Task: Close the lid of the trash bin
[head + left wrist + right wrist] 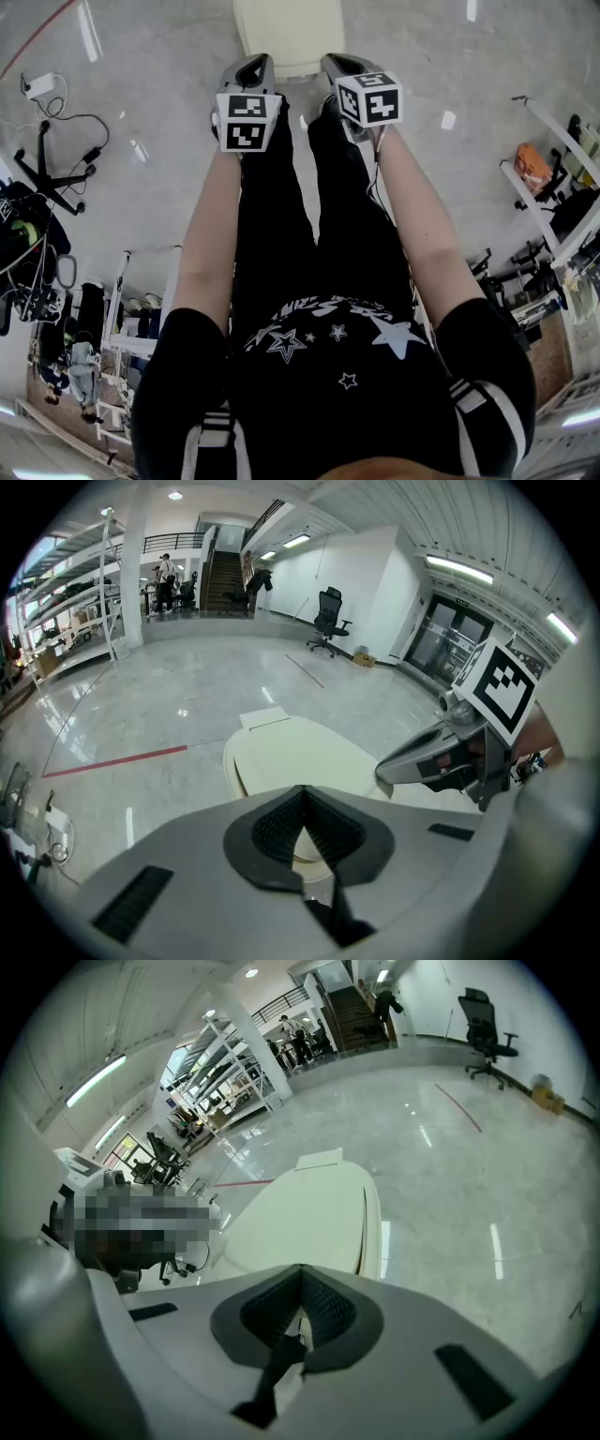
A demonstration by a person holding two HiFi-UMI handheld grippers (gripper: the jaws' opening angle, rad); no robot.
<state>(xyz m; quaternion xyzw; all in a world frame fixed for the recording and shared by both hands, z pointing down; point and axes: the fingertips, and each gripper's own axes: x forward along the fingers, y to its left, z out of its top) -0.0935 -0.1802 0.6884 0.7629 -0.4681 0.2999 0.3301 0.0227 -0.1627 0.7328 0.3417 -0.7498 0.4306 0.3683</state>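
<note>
On the glossy grey floor [141, 103], directly ahead of the person, a cream trash bin [289, 37] is standing at the top middle of the head view.

- Lid [300, 757]: cream, rounded, with a flat tab at its far end. It is lying down over the bin in both gripper views, and a thin dark seam is showing along one side in the right gripper view.
- Left hand-held gripper [251, 70]: grey, carrying a marker cube [246, 122]. It is reaching forward at the end of a bare forearm, its tip pointing at the near edge of the bin. Its dark ribbed pads [277, 822] are pressing together at the tip, with nothing between them. Whether it is touching the lid cannot be told.
- Right hand-held gripper [342, 67]: same make, with its own marker cube [370, 98]. It is sitting just beside the left one and pointing at the same bin. Its jaws are meeting at the tip and gripping nothing.
- Surroundings: a red line [112, 761] is running across the floor to the bin's left. A black office chair [328, 621] is standing well apart by the far wall. A staircase [220, 578] is rising at the back. Shelving [230, 1082] is lining one side of the hall. A white power strip [37, 86] with a black cable is lying on the floor near the left edge of the head view.
</note>
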